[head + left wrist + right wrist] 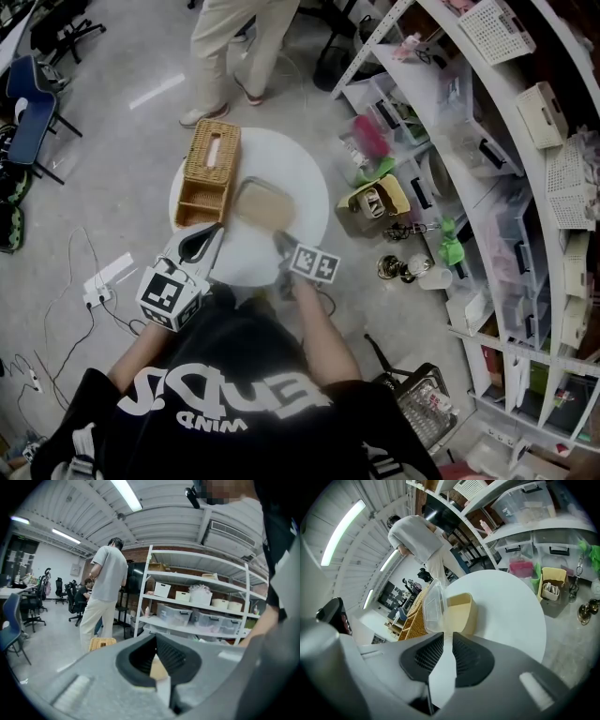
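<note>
A beige container sits in the middle of a round white table. In the right gripper view its clear lid stands tilted up off the beige container. My right gripper is shut on the lid's near edge. From above, the right gripper meets the container's near corner. My left gripper hovers by the table's near-left edge, just below a wicker basket. In its own view the left gripper has its jaw tips touching and holds nothing.
A person stands on the far side of the table. White shelves with bins curve along the right. On the floor are a yellow box, a wire basket and a power strip. A blue chair stands far left.
</note>
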Available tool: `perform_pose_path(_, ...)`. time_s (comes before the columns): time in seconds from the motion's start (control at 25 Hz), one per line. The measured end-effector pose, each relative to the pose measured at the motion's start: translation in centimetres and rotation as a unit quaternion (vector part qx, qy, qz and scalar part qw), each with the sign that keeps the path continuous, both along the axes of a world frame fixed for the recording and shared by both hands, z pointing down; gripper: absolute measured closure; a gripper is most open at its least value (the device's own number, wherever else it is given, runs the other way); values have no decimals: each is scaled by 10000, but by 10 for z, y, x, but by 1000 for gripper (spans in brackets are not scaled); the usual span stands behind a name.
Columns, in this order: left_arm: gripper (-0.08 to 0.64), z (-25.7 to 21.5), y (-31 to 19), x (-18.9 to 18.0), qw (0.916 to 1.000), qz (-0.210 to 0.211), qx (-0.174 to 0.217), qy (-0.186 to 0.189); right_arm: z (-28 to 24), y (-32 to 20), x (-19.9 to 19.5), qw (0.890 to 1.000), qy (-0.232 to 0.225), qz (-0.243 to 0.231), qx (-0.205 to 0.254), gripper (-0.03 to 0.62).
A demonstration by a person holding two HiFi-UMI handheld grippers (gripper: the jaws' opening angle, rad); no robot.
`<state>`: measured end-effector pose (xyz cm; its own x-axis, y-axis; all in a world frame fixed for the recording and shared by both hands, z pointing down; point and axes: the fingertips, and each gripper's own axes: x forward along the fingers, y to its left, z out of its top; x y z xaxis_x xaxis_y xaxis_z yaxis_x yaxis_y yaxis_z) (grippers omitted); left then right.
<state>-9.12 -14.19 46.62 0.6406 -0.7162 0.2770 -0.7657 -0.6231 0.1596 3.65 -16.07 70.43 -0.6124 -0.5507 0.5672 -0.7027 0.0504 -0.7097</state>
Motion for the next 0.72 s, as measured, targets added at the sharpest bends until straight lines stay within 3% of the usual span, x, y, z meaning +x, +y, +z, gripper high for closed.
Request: perform_pose_path(0.72, 558, -3, 13, 1, 9999, -99, -77, 91, -49, 7, 3, 9968, -476, 137, 626, 549)
